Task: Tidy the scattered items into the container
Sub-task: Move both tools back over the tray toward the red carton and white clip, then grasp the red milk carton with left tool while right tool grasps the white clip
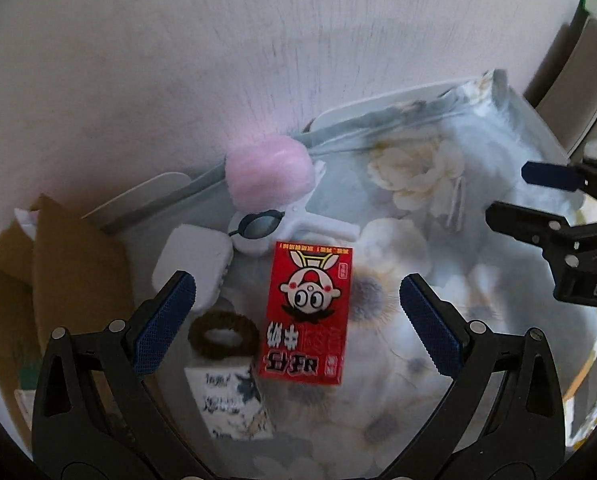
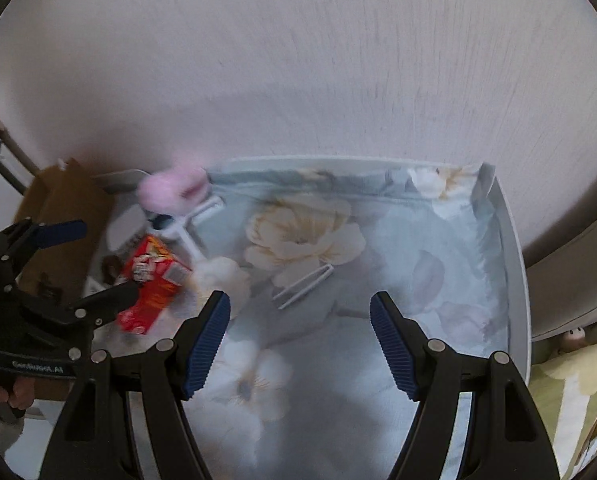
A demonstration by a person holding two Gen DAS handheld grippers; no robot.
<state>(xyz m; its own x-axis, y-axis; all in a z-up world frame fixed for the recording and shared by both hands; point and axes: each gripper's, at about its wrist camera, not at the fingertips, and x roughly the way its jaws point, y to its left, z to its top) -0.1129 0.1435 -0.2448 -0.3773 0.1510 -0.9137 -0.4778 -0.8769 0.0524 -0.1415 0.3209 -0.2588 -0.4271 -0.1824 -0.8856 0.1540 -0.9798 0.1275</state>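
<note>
A red milk carton (image 1: 308,314) lies flat on the floral-lined container (image 1: 438,184), between the open jaws of my left gripper (image 1: 298,320), which hovers over it empty. Beside it lie a brown hair tie (image 1: 223,335), a white charger (image 1: 192,270), a white clip with a pink pom-pom (image 1: 268,176) and a printed tissue pack (image 1: 228,404). My right gripper (image 2: 300,344) is open and empty over the bare lining. In the right wrist view the carton (image 2: 150,284) lies at the left, and a thin white wire clip (image 2: 304,280) lies mid-lining.
A brown cardboard box (image 1: 58,280) stands left of the container. The container's white rim (image 2: 516,264) runs along the right side, with a pale wall behind. A yellow floral cloth (image 2: 570,400) lies at the far right.
</note>
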